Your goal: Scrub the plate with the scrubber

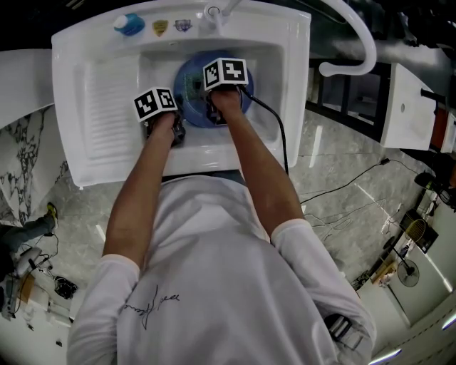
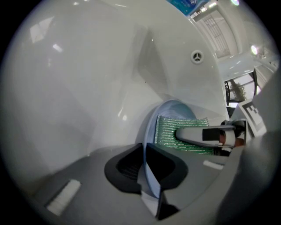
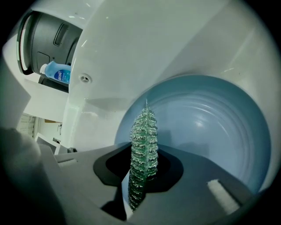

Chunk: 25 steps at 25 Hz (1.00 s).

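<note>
A blue plate (image 1: 191, 80) stands tilted in the white sink basin (image 1: 153, 64). My left gripper (image 2: 144, 170) is shut on the plate's rim (image 2: 150, 145), which runs edge-on between its jaws. My right gripper (image 3: 141, 169) is shut on a green glittery scrubber (image 3: 143, 151), held edge-on in front of the plate's blue face (image 3: 206, 127). In the left gripper view the scrubber (image 2: 180, 134) lies flat against the plate, with the right gripper's finger (image 2: 206, 134) over it. From the head view both grippers (image 1: 158, 107) (image 1: 225, 75) sit over the basin.
The sink has a ribbed drainboard (image 1: 107, 107) on the left and a tap (image 1: 212, 13) at the back. A blue soap bottle (image 1: 129, 23) stands on the back ledge. An overflow hole (image 2: 197, 56) marks the basin wall. A black cable (image 1: 278, 128) trails over the front edge.
</note>
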Available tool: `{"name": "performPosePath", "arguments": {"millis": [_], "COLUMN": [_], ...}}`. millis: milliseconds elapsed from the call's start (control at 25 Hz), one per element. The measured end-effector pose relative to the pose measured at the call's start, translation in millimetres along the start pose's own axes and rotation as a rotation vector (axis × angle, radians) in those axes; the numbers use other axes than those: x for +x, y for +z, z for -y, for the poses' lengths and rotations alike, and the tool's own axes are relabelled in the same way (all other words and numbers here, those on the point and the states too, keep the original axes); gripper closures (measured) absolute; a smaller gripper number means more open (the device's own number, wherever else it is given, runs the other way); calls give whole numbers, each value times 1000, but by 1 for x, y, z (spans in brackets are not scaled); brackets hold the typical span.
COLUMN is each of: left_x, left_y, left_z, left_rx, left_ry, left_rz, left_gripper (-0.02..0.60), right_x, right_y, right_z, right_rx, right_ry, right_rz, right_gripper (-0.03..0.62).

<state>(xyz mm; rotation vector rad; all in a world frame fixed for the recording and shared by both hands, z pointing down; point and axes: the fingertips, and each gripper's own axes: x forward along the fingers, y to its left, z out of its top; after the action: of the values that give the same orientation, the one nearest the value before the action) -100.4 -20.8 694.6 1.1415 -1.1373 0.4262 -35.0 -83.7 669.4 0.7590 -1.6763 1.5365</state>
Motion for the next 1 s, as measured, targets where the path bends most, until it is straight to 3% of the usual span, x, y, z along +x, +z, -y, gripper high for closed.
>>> {"name": "performPosePath", "arguments": {"millis": [1000], "left_x": [-5], "left_y": [0], "left_z": [-1], "left_rx": [-3], "left_ry": [14], "left_rz": [1], "left_gripper": [505], "right_x": [-31], "right_y": [18], "right_z": [34], "right_rx": [-6], "right_ry": [-82], "right_rz": [59], "right_gripper": [533]}}
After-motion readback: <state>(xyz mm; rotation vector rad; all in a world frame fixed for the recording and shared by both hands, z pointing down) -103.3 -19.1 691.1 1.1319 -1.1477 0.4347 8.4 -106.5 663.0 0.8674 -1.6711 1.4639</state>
